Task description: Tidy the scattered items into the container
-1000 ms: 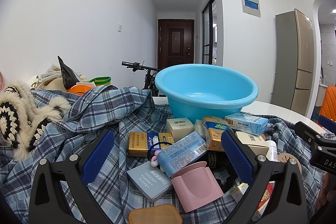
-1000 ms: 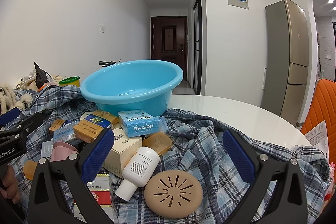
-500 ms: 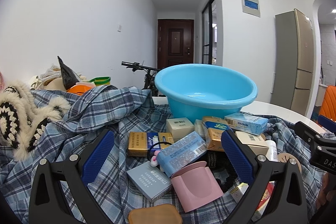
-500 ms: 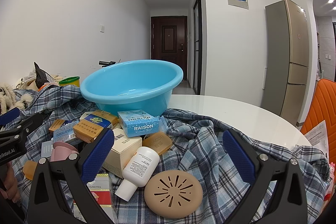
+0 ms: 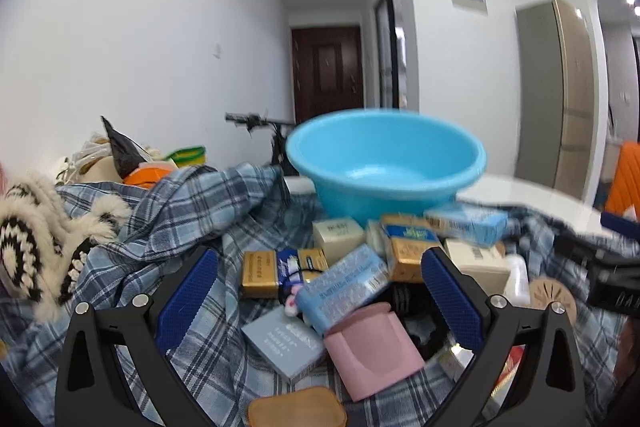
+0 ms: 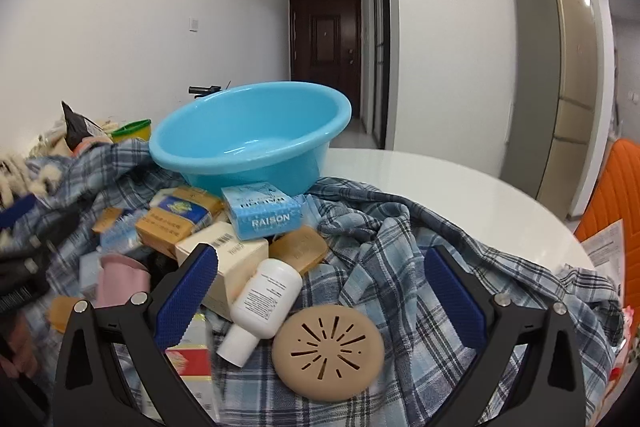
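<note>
Both grippers hover with fingers spread wide and empty: the left gripper (image 5: 320, 303) over the pink holder (image 5: 372, 347), the right gripper (image 6: 320, 299) over the white bottle (image 6: 264, 301). The blue basin (image 6: 248, 147) sits empty behind the pile on the plaid-covered desk (image 6: 440, 179). Best to close squarely across the bottle's body (it may roll). Before the basin, a blue box (image 6: 262, 213) reads "RAISON".

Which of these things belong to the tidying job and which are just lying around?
For the job:
blue basin
RAISON box
white bottle
tan slotted disc
pink holder
grey box

Just lying about:
plaid cloth
furry knit item
fridge
orange chair
</note>
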